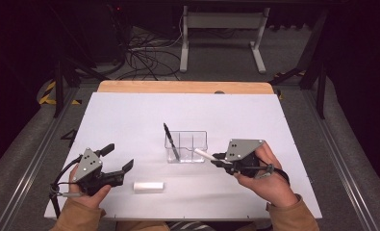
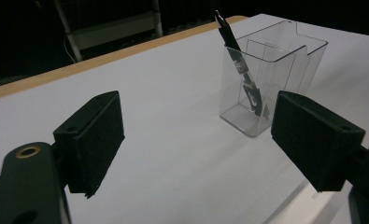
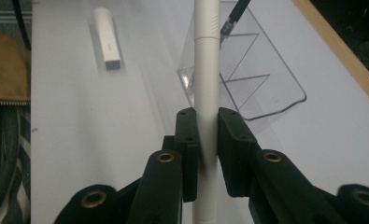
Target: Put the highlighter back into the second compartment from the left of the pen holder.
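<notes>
A clear plastic organizer (image 1: 186, 146) (image 2: 271, 79) (image 3: 247, 84) with compartments stands mid-table. A black pen (image 1: 171, 140) (image 2: 240, 65) leans in its left compartment. My right gripper (image 1: 217, 159) (image 3: 206, 140) is shut on a white pen (image 1: 204, 154) (image 3: 206, 88); the pen's tip reaches over the organizer's right rim. A white rectangular eraser-like block (image 1: 148, 186) (image 3: 107, 38) lies on the table near the front. At the front left my left gripper (image 1: 116, 158) (image 2: 196, 135) rests open, jaws wide apart with nothing between them, facing the organizer.
The white tabletop (image 1: 130, 120) has a wooden strip (image 1: 185, 87) along its far edge. Beyond it stand a white table frame (image 1: 221, 36) and loose cables (image 1: 144, 57) on the floor. A person's sleeves show at the bottom edge.
</notes>
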